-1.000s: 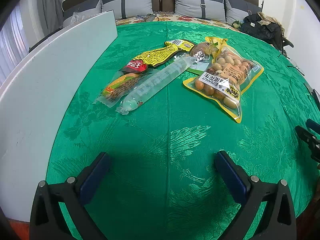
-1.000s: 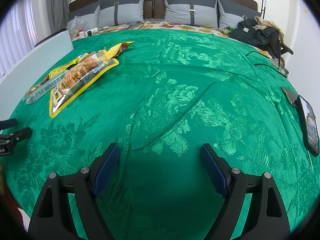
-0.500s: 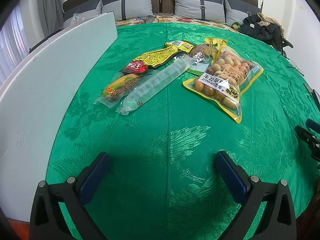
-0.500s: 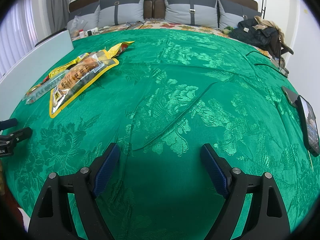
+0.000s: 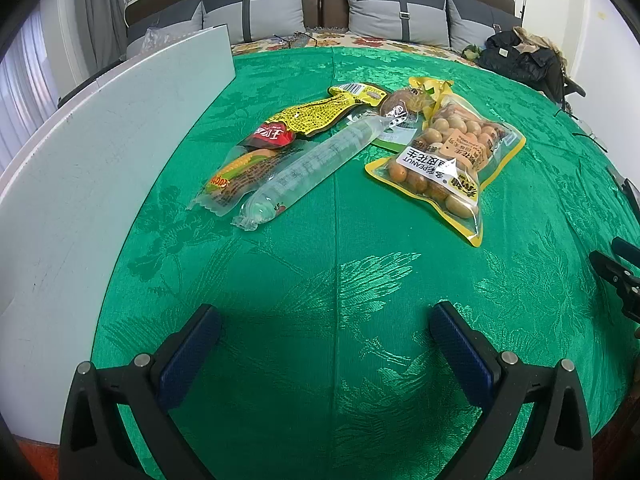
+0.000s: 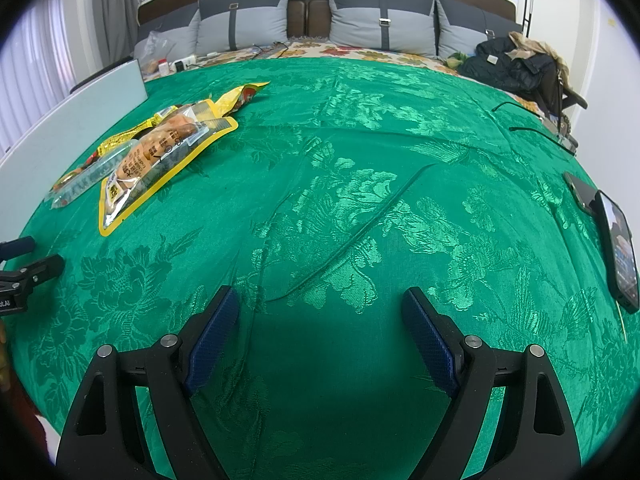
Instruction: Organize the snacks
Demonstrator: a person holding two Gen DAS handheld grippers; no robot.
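Green brocade cloth (image 5: 340,288) covers the whole work surface, its woven flowers catching the light; a small heap of snack packets lies well ahead of the left gripper (image 5: 325,322), whose blue-padded jaws stand wide apart with nothing between them, low over bare cloth; the right gripper (image 6: 316,308) is likewise spread and empty, facing an open stretch of the same cloth, the snacks well off to its left. Clear-fronted and yellow-edged, the peanut bag (image 5: 444,164) lies flat on the right of the heap, full of round coated peanuts under a white label; beside it a long clear tube pack (image 5: 308,168) runs diagonally, its contents pale and hard to make out; just left of the tube a corn sausage packet (image 5: 240,176) shows a printed cob through its clear wrap; a yellow printed packet (image 5: 316,114) with a red end lies behind, its upper end meeting a brown round snack (image 5: 400,106) tucked under the peanut bag's top corner. A white board (image 5: 100,168) stands on edge along the left side of the cloth; two phones (image 6: 616,240) rest at the right edge; grey pillows (image 6: 380,16) and a dark jacket (image 6: 512,66) line the far side of the bed.
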